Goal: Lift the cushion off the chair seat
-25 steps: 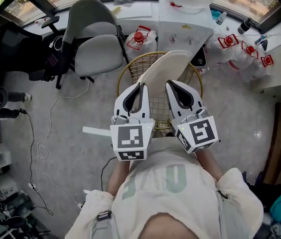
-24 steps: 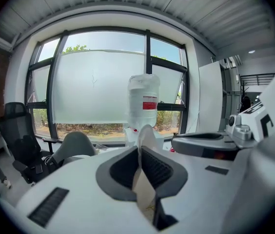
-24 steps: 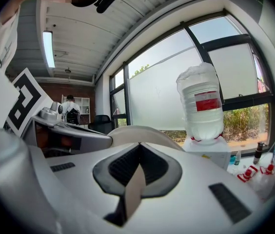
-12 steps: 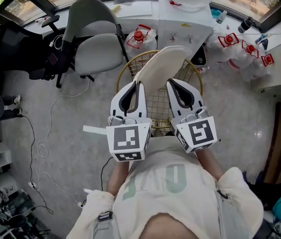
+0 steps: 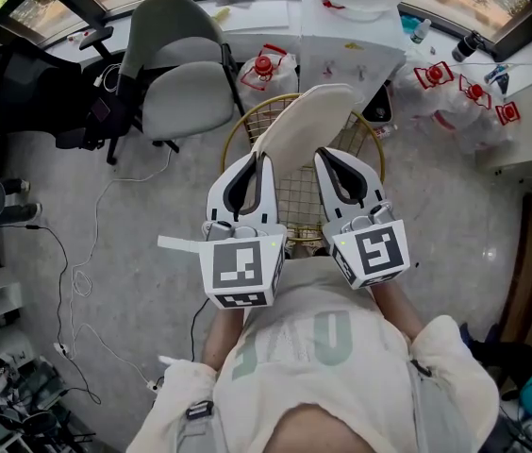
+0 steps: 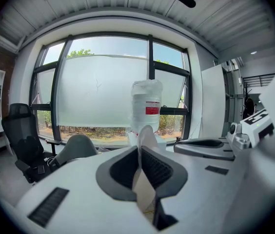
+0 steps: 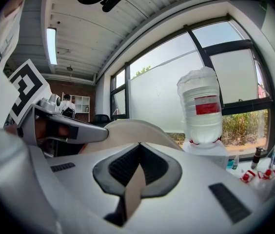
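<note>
Person (image 5: pixel 323 347): standing just on the near side of the wire chair (image 5: pixel 231 144), holding a gripper in each hand.
Left gripper (image 5: pixel 264 163): hovering over the wire chair's near left part, its jaws pressing narrow on the cushion's thin edge.
Right gripper (image 5: pixel 321 159): hanging over the wire chair's near right part, just beside the left gripper, its jaws also clamping that edge.
Cushion (image 5: pixel 306 125): cream, tilting above the wire chair's seat, with its near edge held in both grippers. I cannot tell whether its far end is touching the chair.
Grey chair (image 5: pixel 176 83): standing to the left of the wire chair and a little beyond it.
Jugs with red caps (image 5: pixel 266 72): sitting on the floor just beyond the wire chair.
Water bottle (image 6: pixel 146 104): standing upside down on a white stand beyond the wire chair, by the window.
</note>
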{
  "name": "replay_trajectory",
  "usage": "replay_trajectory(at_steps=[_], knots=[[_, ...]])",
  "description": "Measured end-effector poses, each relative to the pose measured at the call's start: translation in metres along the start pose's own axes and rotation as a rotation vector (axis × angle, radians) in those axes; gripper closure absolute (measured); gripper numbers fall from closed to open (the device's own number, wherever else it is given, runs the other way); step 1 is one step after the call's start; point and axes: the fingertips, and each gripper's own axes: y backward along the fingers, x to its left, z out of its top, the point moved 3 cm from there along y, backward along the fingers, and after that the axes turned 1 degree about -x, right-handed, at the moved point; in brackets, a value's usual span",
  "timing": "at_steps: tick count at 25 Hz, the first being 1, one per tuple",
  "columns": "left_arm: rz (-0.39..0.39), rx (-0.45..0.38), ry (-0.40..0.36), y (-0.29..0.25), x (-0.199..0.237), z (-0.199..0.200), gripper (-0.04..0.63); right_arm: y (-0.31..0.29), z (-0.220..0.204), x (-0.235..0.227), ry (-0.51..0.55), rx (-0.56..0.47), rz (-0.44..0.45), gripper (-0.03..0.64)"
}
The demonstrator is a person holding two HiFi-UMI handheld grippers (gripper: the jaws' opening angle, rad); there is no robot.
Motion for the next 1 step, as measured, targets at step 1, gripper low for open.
replay_trajectory(at_steps=[1], knots=[[0.0, -0.002, -0.001, 0.0005, -0.0004, 0.0002, 0.563, 0.0004, -0.0003, 0.0005, 0.002, -0.002, 0.001, 0.601]])
